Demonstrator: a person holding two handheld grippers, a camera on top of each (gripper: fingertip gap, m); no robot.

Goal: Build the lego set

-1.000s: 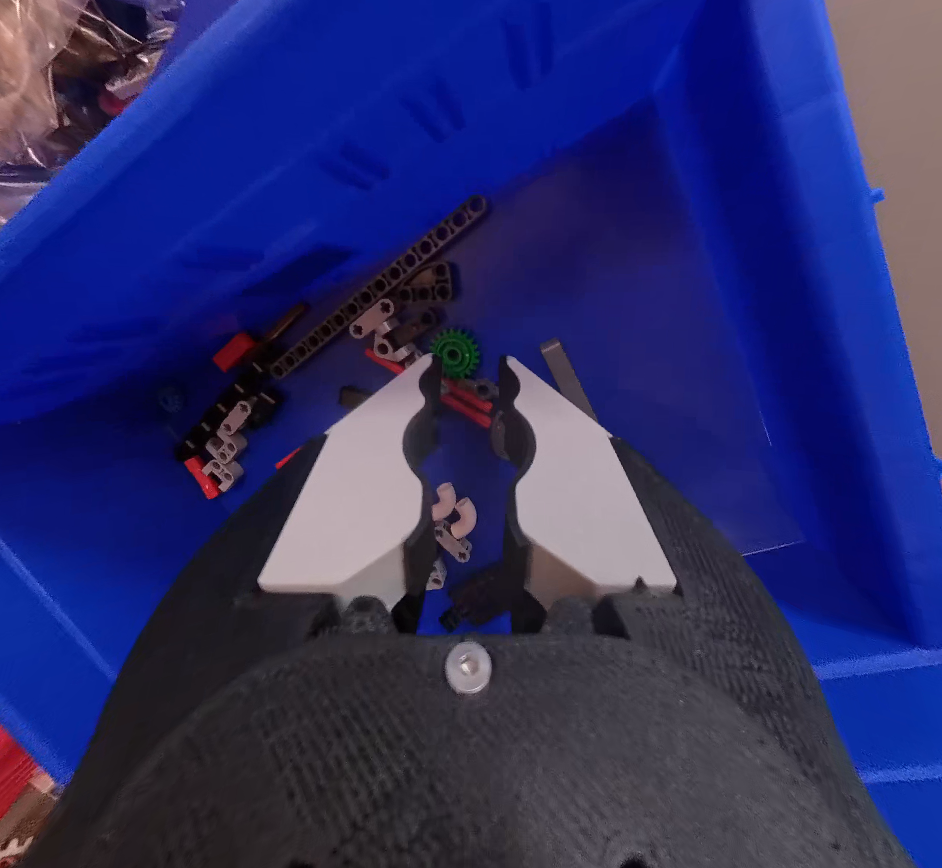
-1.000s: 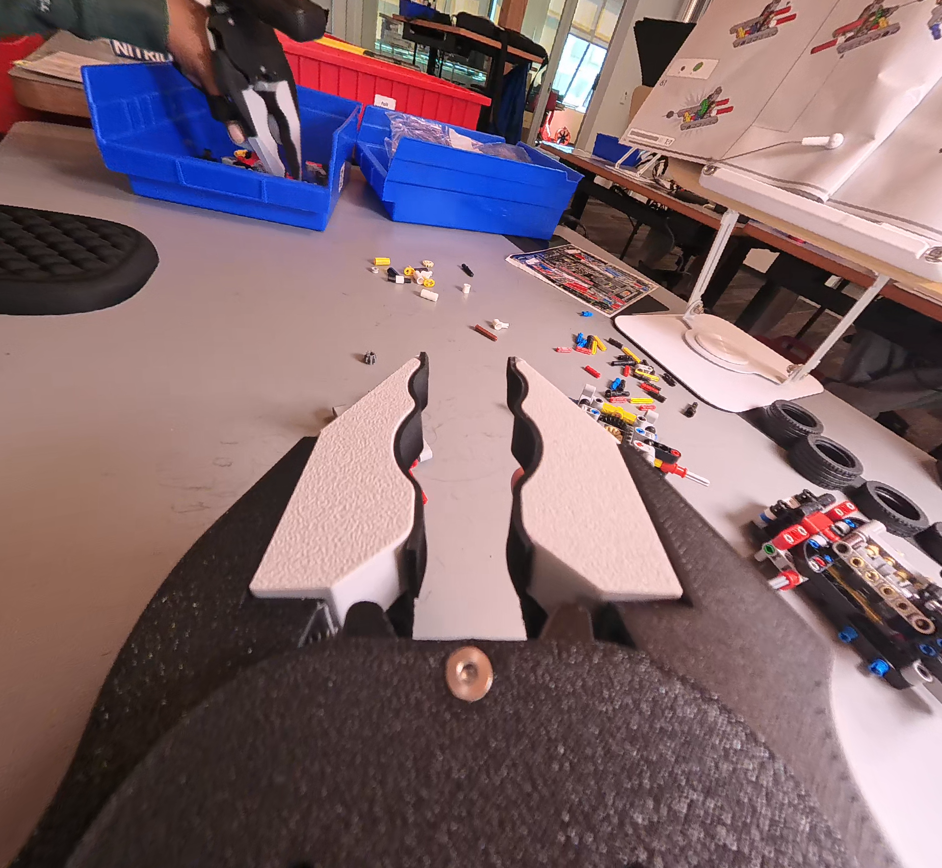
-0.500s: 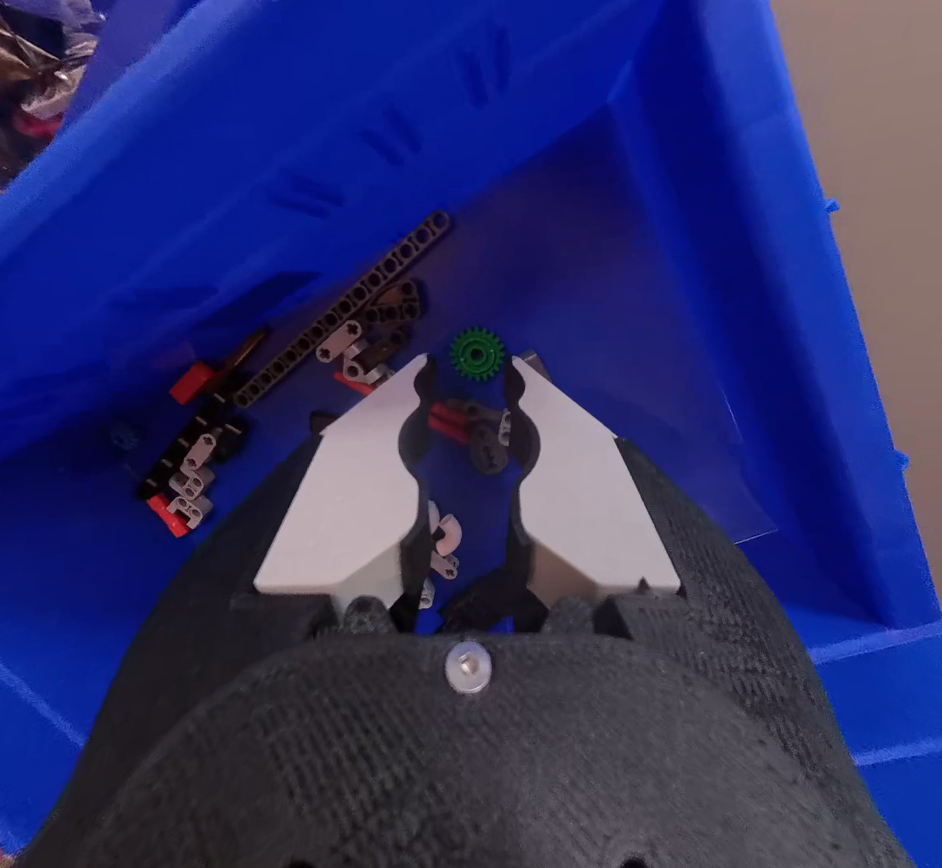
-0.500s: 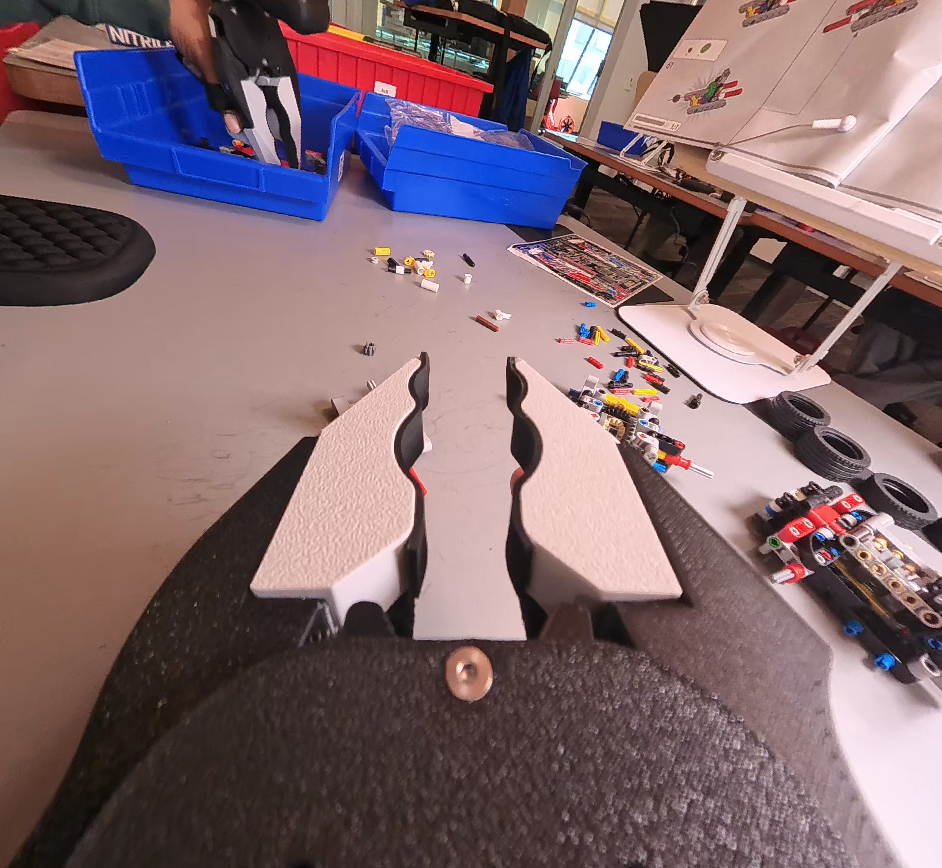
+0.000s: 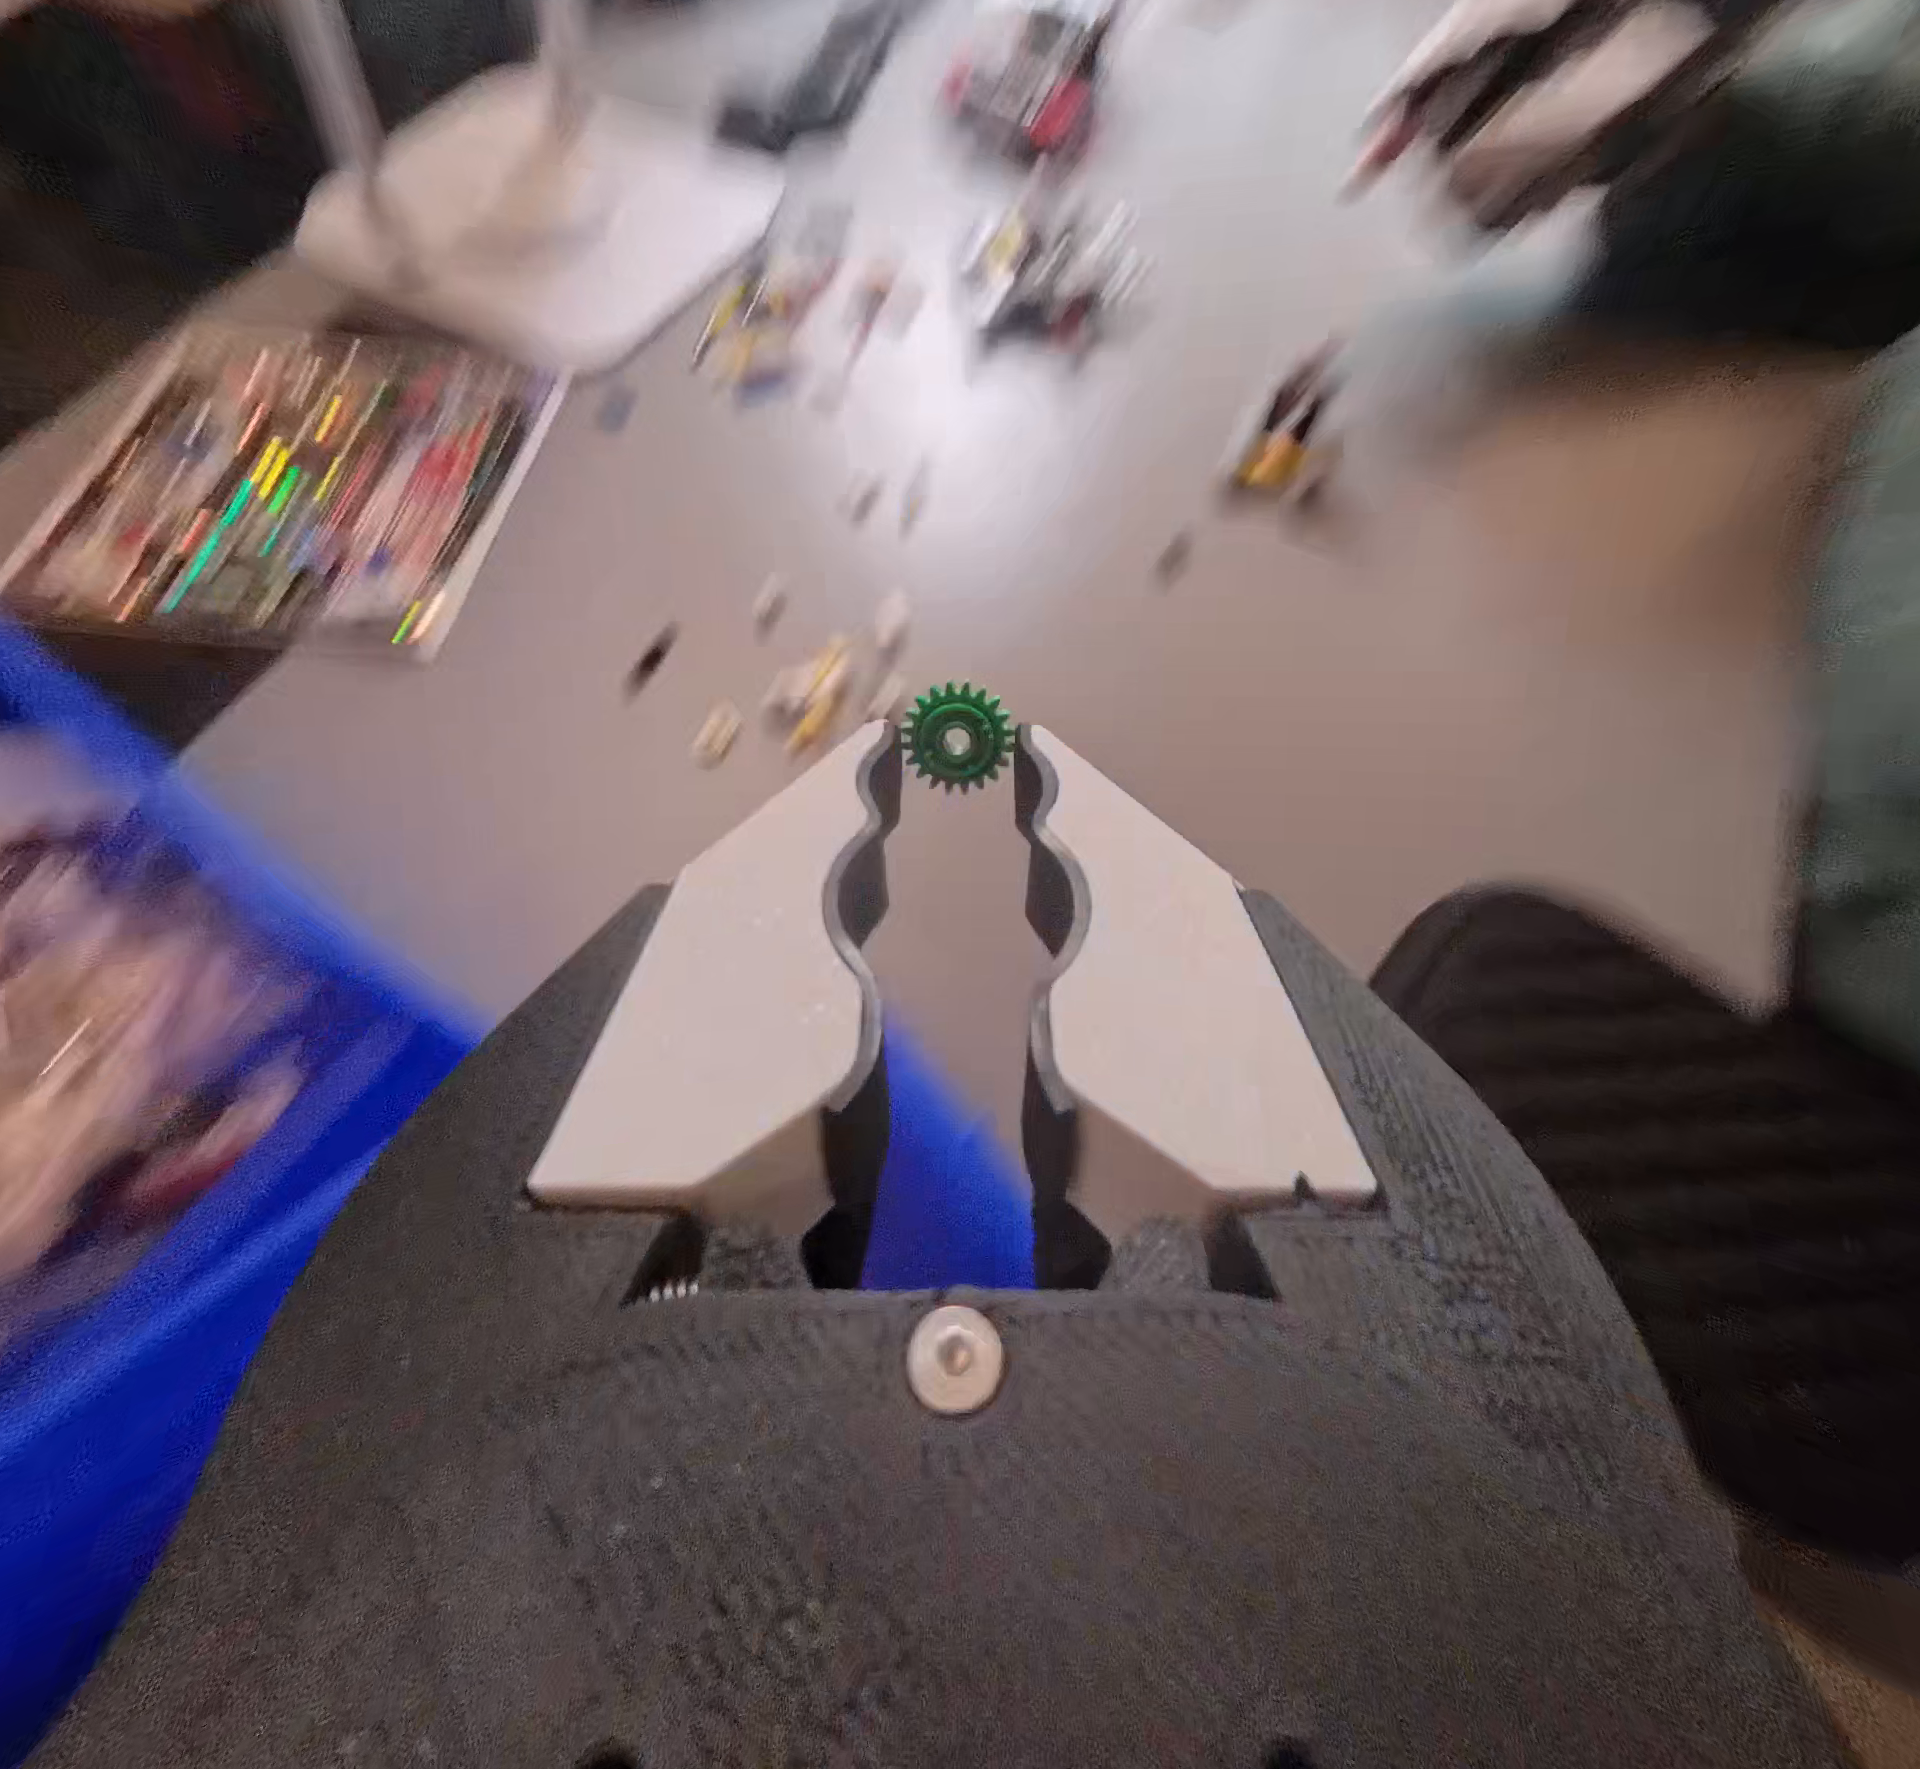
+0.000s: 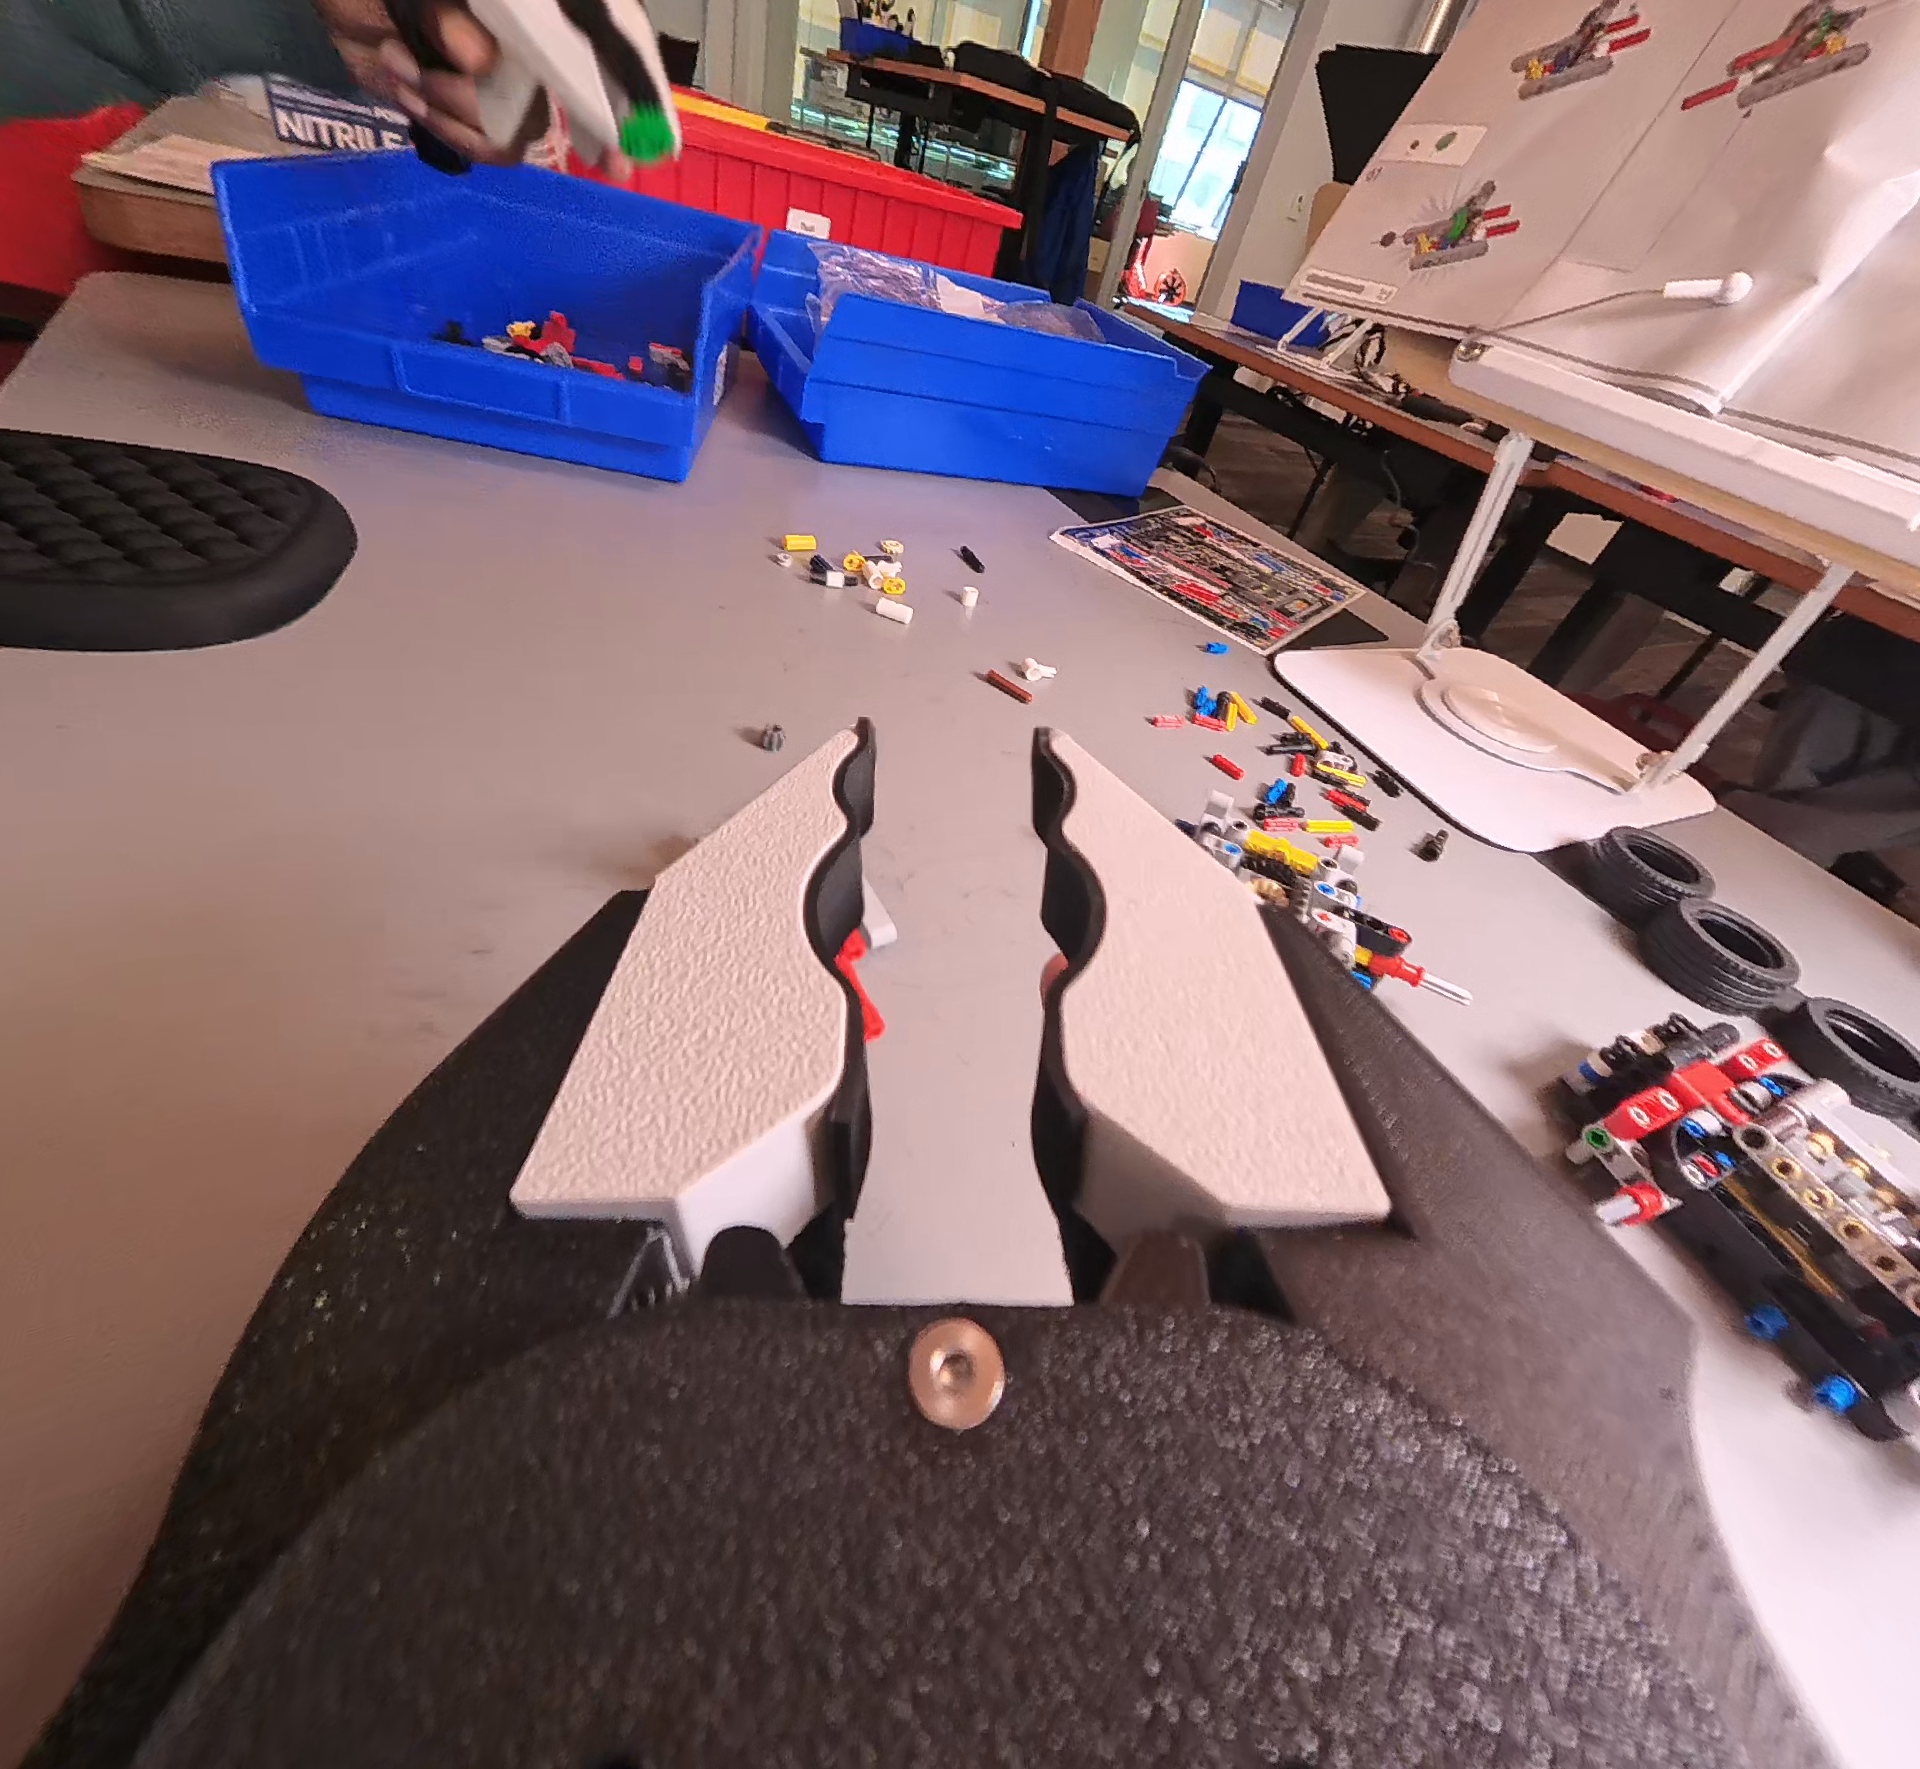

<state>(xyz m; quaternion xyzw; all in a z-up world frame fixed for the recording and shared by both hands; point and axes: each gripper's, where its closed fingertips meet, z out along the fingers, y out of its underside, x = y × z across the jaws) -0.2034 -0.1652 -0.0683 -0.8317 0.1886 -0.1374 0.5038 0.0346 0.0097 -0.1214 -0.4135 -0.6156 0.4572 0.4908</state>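
Grey table [image 6: 416,784] now lies under your left gripper [image 5: 956,743], which has come up out of the blue bin [image 6: 478,337] at the table's far edge. Your right gripper [image 6: 951,743] stays released above the tabletop, a red-and-grey piece [image 6: 862,961] beneath it. Left fingertips [image 5: 873,753] clench the green gear [image 5: 956,737], clear of the bin

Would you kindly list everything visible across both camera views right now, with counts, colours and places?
Green gear: one, pinched at left fingertips.
Blue bins: two, far table side; the left one holds small parts.
Red bin: one, behind them.
Loose small parts: many, mixed colours, mid-table.
Black tyres: three, right.
Part-built model: one, right edge.
Instruction stand: one, white, right.
Black pad: one, left.
Left gripper: raised, shut on gear.
Right gripper: open, above table.
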